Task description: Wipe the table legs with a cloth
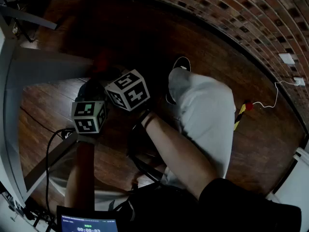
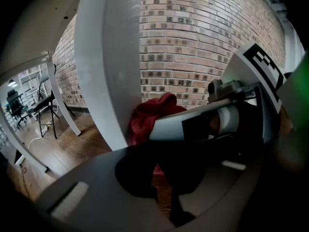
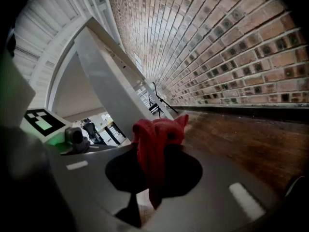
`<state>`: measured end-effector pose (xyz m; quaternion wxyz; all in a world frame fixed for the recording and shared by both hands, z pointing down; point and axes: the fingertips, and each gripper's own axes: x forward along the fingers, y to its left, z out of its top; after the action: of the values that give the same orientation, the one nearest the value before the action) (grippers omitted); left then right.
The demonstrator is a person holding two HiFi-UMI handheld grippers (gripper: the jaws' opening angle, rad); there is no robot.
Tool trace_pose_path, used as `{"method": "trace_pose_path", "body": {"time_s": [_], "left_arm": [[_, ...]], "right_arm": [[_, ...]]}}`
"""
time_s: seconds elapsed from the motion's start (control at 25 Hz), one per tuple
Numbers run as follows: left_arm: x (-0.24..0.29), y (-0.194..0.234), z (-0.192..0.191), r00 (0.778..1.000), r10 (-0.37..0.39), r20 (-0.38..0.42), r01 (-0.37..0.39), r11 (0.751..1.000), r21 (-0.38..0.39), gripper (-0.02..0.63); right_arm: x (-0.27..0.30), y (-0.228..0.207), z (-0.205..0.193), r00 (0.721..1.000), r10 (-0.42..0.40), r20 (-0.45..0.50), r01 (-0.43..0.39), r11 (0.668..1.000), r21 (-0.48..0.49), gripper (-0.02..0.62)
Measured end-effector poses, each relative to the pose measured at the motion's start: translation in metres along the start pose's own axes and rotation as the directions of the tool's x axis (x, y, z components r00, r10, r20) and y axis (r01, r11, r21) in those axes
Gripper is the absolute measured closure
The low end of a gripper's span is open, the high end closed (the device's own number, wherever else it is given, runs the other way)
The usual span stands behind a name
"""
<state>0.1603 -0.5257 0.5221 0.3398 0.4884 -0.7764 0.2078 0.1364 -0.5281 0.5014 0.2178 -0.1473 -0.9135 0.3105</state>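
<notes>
At far left, a white table leg [image 2: 108, 71] slanting up from the dark wooden floor [image 1: 145, 28]. Just right of it, the left gripper [image 2: 161, 170], jaws closed together with nothing caught between them, aimed at the leg's base. Next, lying across that view, the right gripper [image 3: 153, 168], jaws clamped on a red cloth [image 3: 157, 139]. Cloth crumpled into a bunch with soft folds, one tail hanging down between the jaws and the bulk heaped above the tips. From the left gripper view, cloth tucked right at the leg's right edge, low near the floor; actual contact hard to confirm. Further right, a bent knee [image 1: 203, 115] in pale trousers. Brick wall [image 1: 251, 13] curving along the floor's far edge.
</notes>
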Motion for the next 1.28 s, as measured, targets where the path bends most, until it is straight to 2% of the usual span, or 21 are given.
{"method": "trace_pose_path", "body": {"time_s": [0.28, 0.48, 0.8, 1.0, 1.16, 1.28], "left_arm": [[0.03, 0.012, -0.018, 0.999, -0.02, -0.045, 0.021, 0.999, 0.028, 0.606], [0.048, 0.014, -0.042, 0.994, -0.029, -0.106, 0.034, 0.999, 0.039, 0.606], [0.086, 0.009, -0.082, 0.975, -0.058, -0.214, 0.066, 0.997, 0.032, 0.606], [0.112, 0.011, -0.112, 0.955, -0.071, -0.288, 0.076, 0.997, 0.004, 0.606], [0.125, 0.014, -0.137, 0.938, -0.055, -0.341, 0.038, 0.998, -0.055, 0.606], [0.139, 0.014, -0.153, 0.93, -0.039, -0.367, 0.015, 0.998, -0.067, 0.606]], "right_arm": [[0.018, -0.021, -0.015, 1.0, -0.004, -0.022, 0.005, 0.999, 0.046, 0.541], [0.028, -0.04, -0.039, 0.999, -0.008, -0.046, 0.013, 0.995, 0.099, 0.541], [0.041, -0.076, -0.083, 0.996, -0.007, -0.084, 0.025, 0.975, 0.22, 0.54], [0.054, -0.105, -0.115, 0.994, -0.022, -0.106, 0.055, 0.946, 0.319, 0.54], [0.069, -0.124, -0.145, 0.994, -0.016, -0.112, 0.06, 0.912, 0.406, 0.54], [0.074, -0.14, -0.166, 0.988, -0.039, -0.149, 0.103, 0.889, 0.447, 0.54]]}}
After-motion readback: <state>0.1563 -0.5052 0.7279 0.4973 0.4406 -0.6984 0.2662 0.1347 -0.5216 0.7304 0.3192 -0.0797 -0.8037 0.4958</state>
